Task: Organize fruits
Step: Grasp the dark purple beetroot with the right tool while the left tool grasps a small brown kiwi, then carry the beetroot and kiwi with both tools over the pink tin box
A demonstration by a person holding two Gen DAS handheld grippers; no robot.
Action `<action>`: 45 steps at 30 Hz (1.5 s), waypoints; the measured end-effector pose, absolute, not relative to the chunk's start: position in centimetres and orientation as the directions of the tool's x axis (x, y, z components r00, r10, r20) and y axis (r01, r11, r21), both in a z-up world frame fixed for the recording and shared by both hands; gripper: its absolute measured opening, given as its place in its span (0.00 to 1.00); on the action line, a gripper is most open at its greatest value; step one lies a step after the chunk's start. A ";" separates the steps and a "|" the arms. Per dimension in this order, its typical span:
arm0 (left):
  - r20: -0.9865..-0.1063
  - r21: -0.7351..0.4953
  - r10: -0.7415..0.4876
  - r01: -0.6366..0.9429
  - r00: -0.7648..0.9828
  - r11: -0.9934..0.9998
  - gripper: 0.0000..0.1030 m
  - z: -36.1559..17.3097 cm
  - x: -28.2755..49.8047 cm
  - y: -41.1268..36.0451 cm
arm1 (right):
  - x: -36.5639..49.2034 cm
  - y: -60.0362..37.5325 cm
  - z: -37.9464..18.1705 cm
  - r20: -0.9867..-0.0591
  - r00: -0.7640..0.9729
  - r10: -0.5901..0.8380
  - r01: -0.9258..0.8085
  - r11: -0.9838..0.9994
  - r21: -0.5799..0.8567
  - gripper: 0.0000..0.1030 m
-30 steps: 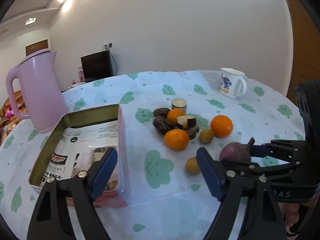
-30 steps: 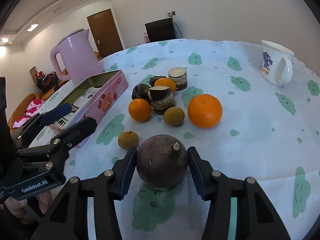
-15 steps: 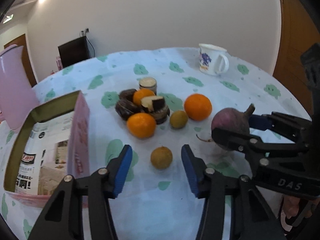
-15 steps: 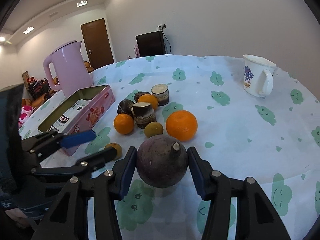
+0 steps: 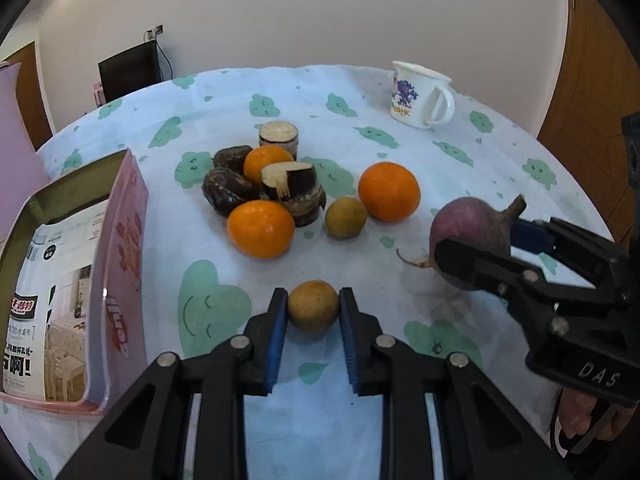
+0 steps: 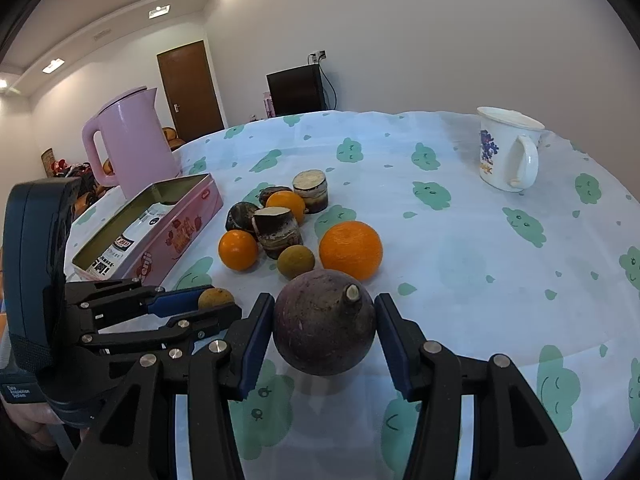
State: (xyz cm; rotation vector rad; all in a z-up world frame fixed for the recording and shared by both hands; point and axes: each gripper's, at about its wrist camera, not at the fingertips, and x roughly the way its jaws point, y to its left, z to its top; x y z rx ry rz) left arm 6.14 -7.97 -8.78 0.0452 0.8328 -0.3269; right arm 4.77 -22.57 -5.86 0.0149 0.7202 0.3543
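Left view: left tongs [image 5: 313,307] clenched the small brown fruit [image 5: 313,306] near the tin [image 5: 116,280]; lifting straight up would avoid rolling. Right view: right tongs [image 6: 324,330] gripped the purple fruit [image 6: 324,322] nearby.

The left gripper [image 5: 313,312] is black, with two long arms that look like open triangles. Blue pads [image 5: 276,340] line the inside of its fingers. Round silver screws [image 5: 240,342] sit on the joints. The right gripper [image 6: 325,332] looks the same: black arms, dark blue pads [image 6: 256,344] and shiny screws [image 6: 432,347]. White letters "DAS" are printed on its side. The left one has a big dark blue handle with a black strap.
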 end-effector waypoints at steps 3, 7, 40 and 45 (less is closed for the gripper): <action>-0.718 -0.091 -0.260 0.283 0.645 0.955 0.26 -8.5 5.9 -7.4 | 4.6 -22.2 -5.7 -0.639 0.697 0.324 -0.318 0.939 0.129 0.52; -0.690 -0.075 -0.248 0.274 0.680 0.959 0.26 -8.0 5.4 -7.0 | 4.2 -21.6 -5.4 -0.627 0.706 0.329 -0.328 0.937 0.122 0.52; -0.522 -0.009 -0.186 0.213 0.833 0.977 0.26 -4.6 1.9 -5.0 | 2.0 -20.1 -2.9 -0.524 0.766 0.371 -0.371 0.922 0.110 0.52; -0.490 -0.009 -0.184 0.206 0.852 0.979 0.26 -3.8 1.2 -4.5 | 1.6 -19.8 -2.2 -0.503 0.778 0.376 -0.378 0.920 0.103 0.52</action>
